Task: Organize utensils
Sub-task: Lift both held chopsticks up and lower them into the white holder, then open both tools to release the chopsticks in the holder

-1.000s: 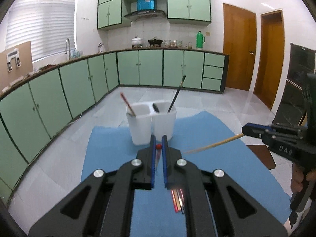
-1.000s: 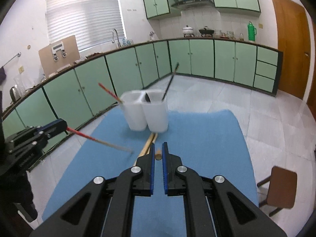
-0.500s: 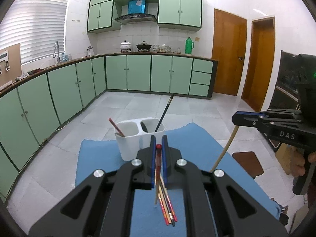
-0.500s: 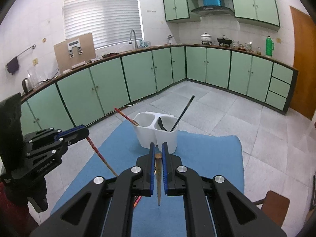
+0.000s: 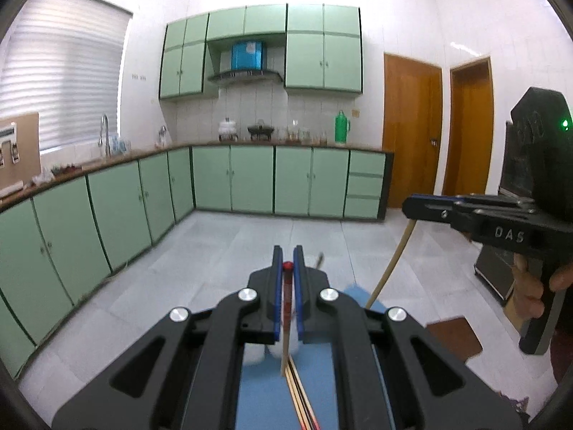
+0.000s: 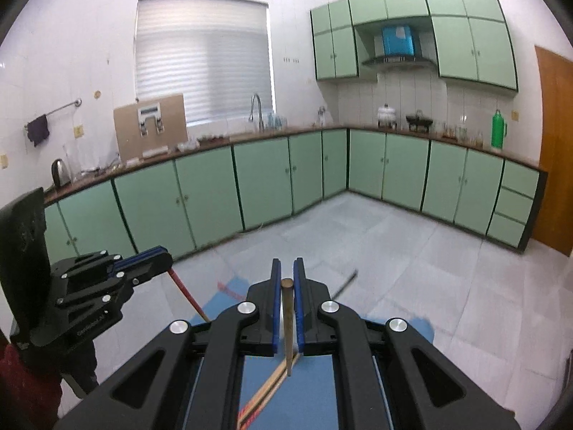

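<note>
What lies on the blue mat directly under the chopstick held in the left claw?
Under the red-topped chopstick in the left claw, loose chopsticks lie on the blue mat. A blurred white holder sits behind. The claw covers everything else.

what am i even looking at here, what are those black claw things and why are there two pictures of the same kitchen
Those black claws are hand-held two-finger grippers, one in each of a person's hands; no robot arm is involved. Each gripper carries a fisheye camera looking forward along its fingers, so you get two views of one kitchen.

In the left wrist view, the left gripper is shut on a red-topped chopstick hanging down. At the right edge, the right gripper, with the person's hand on its handle, holds a tan wooden chopstick.

The right wrist view shows that same grip up close, with the left gripper at the lower left.

Below both lie a blue mat with more chopsticks on it.
</note>
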Action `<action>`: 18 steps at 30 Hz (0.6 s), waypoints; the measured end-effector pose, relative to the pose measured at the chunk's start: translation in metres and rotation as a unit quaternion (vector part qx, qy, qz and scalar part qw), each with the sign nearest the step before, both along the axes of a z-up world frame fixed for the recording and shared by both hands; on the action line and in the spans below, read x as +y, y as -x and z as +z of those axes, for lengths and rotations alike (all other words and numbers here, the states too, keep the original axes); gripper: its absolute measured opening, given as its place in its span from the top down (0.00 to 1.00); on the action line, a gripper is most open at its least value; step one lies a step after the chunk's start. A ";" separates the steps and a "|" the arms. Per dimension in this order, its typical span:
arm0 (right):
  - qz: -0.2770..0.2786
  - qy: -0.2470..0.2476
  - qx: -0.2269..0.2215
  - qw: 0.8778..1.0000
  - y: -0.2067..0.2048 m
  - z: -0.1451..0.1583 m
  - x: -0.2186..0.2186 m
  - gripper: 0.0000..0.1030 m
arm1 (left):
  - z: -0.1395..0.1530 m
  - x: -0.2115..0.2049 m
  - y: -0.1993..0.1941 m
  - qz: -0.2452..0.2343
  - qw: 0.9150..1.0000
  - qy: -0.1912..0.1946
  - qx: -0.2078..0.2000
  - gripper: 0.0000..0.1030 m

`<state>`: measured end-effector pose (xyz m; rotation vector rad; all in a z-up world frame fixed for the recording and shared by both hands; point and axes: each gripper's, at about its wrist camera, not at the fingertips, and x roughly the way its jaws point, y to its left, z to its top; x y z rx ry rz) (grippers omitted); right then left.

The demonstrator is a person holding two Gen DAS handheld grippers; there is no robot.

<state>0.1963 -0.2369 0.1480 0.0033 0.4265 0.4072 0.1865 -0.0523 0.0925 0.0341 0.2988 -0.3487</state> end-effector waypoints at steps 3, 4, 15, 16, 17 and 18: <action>-0.011 -0.004 -0.019 1.000 -0.020 0.011 0.004 0.94 | 0.016 -0.001 -0.019 0.006 1.000 0.006 -0.022 0.95; -0.014 -0.006 -0.022 1.000 -0.029 0.013 0.005 0.94 | 0.020 -0.002 -0.028 0.009 1.000 0.007 -0.028 0.95; -0.040 -0.013 -0.018 0.999 -0.121 -0.035 0.016 0.94 | -0.015 -0.008 -0.107 0.046 0.999 -0.008 -0.013 0.95; -0.041 -0.013 -0.013 0.999 -0.126 -0.042 0.016 0.94 | -0.023 -0.008 -0.114 0.048 0.999 -0.006 -0.003 0.95; -0.044 -0.012 -0.007 0.999 -0.131 -0.049 0.017 0.94 | -0.029 -0.005 -0.120 0.049 0.999 -0.004 0.004 0.95; -0.046 -0.011 0.000 0.999 -0.135 -0.056 0.018 0.94 | -0.037 -0.005 -0.127 0.050 0.999 -0.002 0.013 0.95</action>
